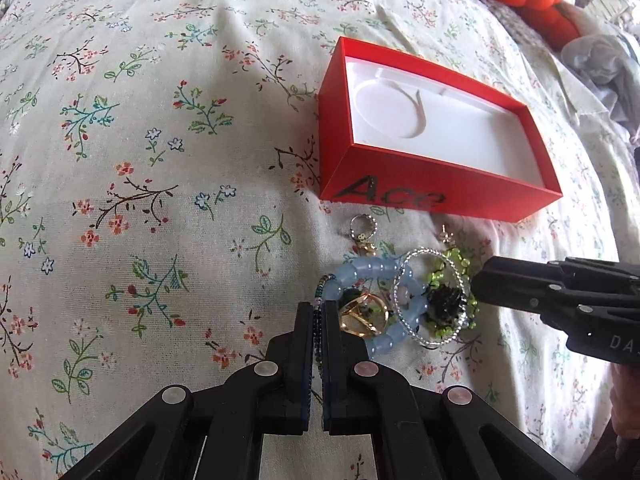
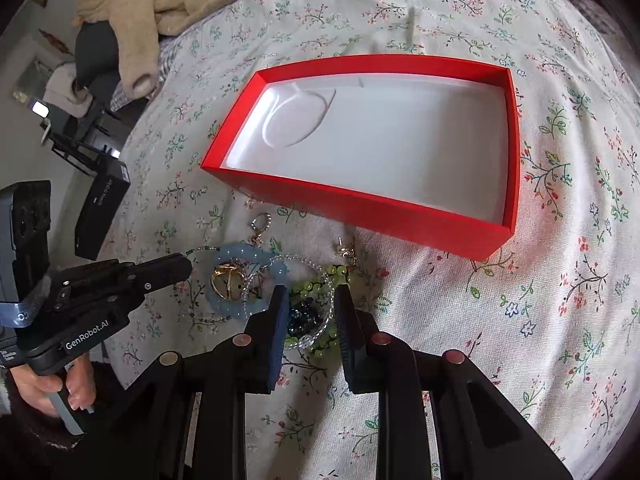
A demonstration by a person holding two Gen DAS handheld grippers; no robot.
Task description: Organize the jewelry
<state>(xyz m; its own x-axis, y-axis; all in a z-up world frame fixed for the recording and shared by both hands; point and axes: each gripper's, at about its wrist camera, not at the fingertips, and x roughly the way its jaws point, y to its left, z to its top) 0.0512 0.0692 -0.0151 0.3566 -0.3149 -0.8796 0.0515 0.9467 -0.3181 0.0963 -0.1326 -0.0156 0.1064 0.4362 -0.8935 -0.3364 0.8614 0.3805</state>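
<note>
Left-wrist view showed the left gripper (image 1: 319,322) pinching a thin beaded strand (image 1: 319,330) — best lifted slowly, since it ran into the tangled pile (blue bead bracelet (image 1: 374,274) included) — while the right gripper (image 2: 312,312) straddled the green bead piece (image 2: 320,280), apparently half-spread, before the empty red box (image 1: 420,196).

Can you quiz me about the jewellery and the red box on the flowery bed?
1. True or false: the red cardboard box with white lining already holds jewellery.
2. The left gripper is shut on: A a thin dark beaded strand, B a watch, C a coin.
3. What colour is the chunky bead bracelet around the gold ring?
Key: 1 false; 2 A; 3 pale blue.
</note>
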